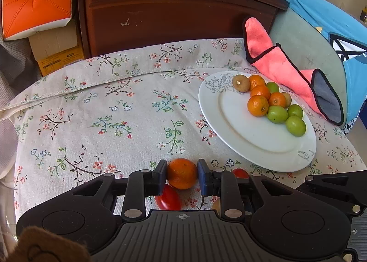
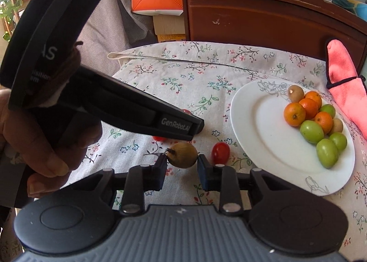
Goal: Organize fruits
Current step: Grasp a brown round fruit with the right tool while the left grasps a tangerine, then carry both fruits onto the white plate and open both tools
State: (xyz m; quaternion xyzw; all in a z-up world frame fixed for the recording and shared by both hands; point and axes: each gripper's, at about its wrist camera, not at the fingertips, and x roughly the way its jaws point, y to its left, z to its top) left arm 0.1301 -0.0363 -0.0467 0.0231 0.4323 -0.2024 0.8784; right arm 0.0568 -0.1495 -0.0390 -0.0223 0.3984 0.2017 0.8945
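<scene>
My left gripper [image 1: 182, 173] is shut on a small orange [image 1: 182, 173] just above the floral cloth, with a red cherry tomato [image 1: 168, 197] under it and another [image 1: 240, 173] to its right. My right gripper [image 2: 182, 162] is shut on a brown longan [image 2: 184, 154]; a red cherry tomato [image 2: 220, 153] lies right of it. The white plate [image 2: 259, 128] holds several oranges [image 2: 294, 114], green fruits [image 2: 312, 131] and brown longans [image 2: 296, 93]. It also shows in the left wrist view [image 1: 229, 128], with oranges [image 1: 257, 105] and green fruits [image 1: 277, 114].
The left gripper's body [image 2: 128, 108] and the hand holding it fill the left of the right wrist view, partly hiding two red tomatoes [image 2: 159, 138]. A pink cloth [image 1: 282, 64] lies behind the plate. A dark wooden cabinet [image 1: 174, 14] stands behind the table.
</scene>
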